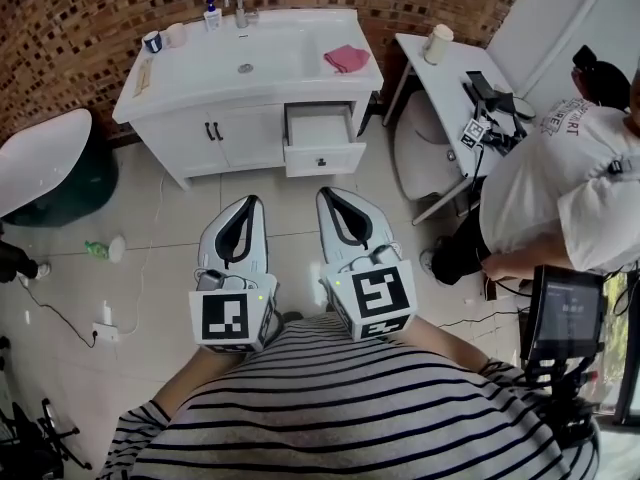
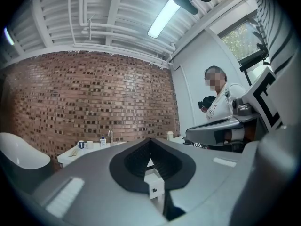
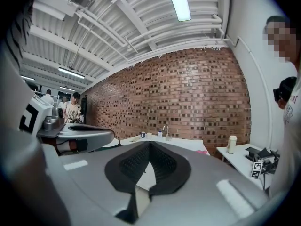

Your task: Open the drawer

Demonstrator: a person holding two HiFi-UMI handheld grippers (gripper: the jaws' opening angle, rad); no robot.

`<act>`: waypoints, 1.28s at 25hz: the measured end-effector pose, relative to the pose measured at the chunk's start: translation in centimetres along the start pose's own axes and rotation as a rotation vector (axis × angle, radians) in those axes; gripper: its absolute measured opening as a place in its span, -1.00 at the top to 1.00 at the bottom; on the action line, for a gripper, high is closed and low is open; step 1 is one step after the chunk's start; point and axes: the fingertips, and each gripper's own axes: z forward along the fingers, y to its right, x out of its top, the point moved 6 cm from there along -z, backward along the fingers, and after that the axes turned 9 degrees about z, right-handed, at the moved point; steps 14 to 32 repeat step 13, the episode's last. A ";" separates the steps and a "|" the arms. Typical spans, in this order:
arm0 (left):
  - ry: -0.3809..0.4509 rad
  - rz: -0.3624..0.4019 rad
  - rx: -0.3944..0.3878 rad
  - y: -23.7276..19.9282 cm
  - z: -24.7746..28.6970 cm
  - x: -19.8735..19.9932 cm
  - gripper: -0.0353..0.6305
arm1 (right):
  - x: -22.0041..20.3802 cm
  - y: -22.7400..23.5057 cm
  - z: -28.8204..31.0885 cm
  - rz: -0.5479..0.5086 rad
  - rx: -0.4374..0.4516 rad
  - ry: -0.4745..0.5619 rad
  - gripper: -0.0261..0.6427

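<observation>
A white vanity cabinet (image 1: pixel 200 133) stands against the brick wall at the top of the head view. Its right-hand drawer (image 1: pixel 322 155) is pulled out, with its white inside showing. Both grippers hang well back from it, close to my striped shirt and pointing toward the cabinet. My left gripper (image 1: pixel 252 200) (image 2: pixel 150 140) is shut, tips together, with nothing in it. Beside it my right gripper (image 1: pixel 325 193) (image 3: pixel 149 142) is also shut and holds nothing. Through the left jaws' gap the drawer front (image 2: pixel 154 186) shows small and far off.
A pink cloth (image 1: pixel 347 58), cups and a soap bottle (image 1: pixel 212 14) sit on the basin top. A white bathtub (image 1: pixel 40 158) is at the left. At the right are a white table (image 1: pixel 440 83) and a seated person (image 1: pixel 560 188). A cable and socket (image 1: pixel 105 333) lie on the tiled floor.
</observation>
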 end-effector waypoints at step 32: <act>-0.015 0.000 0.009 1.3 0.8 -0.3 0.85 | -0.2 1.2 0.0 -0.006 0.015 0.002 0.92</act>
